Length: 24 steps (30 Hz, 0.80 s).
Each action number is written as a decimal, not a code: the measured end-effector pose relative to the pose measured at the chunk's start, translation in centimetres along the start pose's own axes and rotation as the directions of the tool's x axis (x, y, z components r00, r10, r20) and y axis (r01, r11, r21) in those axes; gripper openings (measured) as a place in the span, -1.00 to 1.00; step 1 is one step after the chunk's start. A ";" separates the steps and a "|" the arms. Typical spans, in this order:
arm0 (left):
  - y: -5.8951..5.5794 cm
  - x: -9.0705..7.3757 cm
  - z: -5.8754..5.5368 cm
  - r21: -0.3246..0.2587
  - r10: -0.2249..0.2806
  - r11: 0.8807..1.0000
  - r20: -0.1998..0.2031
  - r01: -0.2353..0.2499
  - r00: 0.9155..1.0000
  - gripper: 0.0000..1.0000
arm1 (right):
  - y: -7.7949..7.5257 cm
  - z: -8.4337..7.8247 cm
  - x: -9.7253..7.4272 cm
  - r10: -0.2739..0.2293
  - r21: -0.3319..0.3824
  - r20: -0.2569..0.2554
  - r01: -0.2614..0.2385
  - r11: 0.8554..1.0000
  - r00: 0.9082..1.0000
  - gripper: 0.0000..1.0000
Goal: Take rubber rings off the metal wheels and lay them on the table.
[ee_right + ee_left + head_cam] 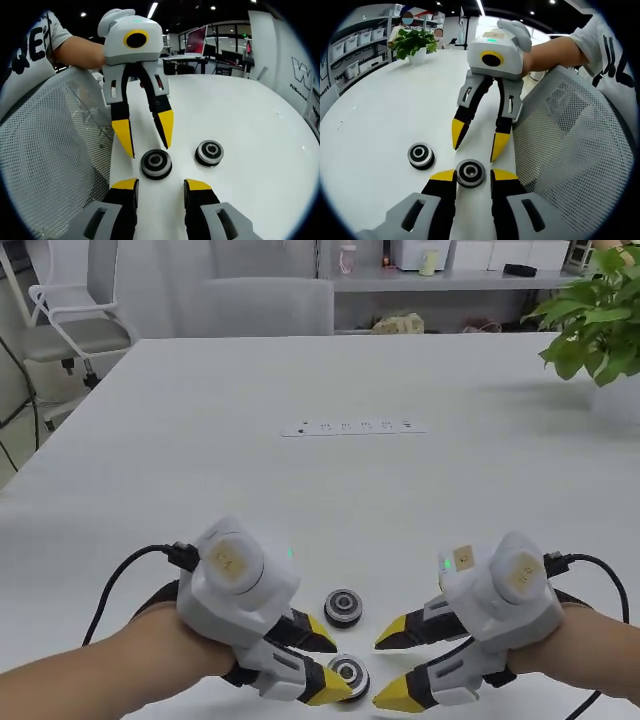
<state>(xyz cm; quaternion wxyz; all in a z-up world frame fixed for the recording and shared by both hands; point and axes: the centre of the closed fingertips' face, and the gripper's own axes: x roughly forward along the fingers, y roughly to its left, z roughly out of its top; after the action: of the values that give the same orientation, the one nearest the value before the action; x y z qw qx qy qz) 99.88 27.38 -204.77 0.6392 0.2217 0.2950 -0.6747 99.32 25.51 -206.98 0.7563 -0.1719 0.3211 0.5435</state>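
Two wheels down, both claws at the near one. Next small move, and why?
Probably close the left claw on the nearer black-ringed metal wheel. The wheel already lies between that claw's open yellow tips. The right claw is open just across from it, placed to peel the rubber ring once the wheel is pinned.

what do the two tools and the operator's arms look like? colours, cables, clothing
Left tool and right tool match: white rounded housings, grey arms, black jaws with yellow tips, a green light on top. A black cable runs from the back of each. The person wears a white short-sleeved T-shirt with dark lettering.
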 end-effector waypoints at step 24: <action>0.1 0.9 -0.6 0.127 0.072 0.989 -0.014 -0.070 0.997 -0.82 | 0.6 0.1 1.1 0.008 -0.006 0.002 -0.008 1.000 1.000 -0.36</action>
<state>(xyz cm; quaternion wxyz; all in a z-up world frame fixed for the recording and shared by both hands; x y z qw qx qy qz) 99.81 27.11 -205.87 0.6448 0.2784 0.2497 -0.6666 98.96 26.53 -207.58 0.7539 -0.1724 0.3192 0.5477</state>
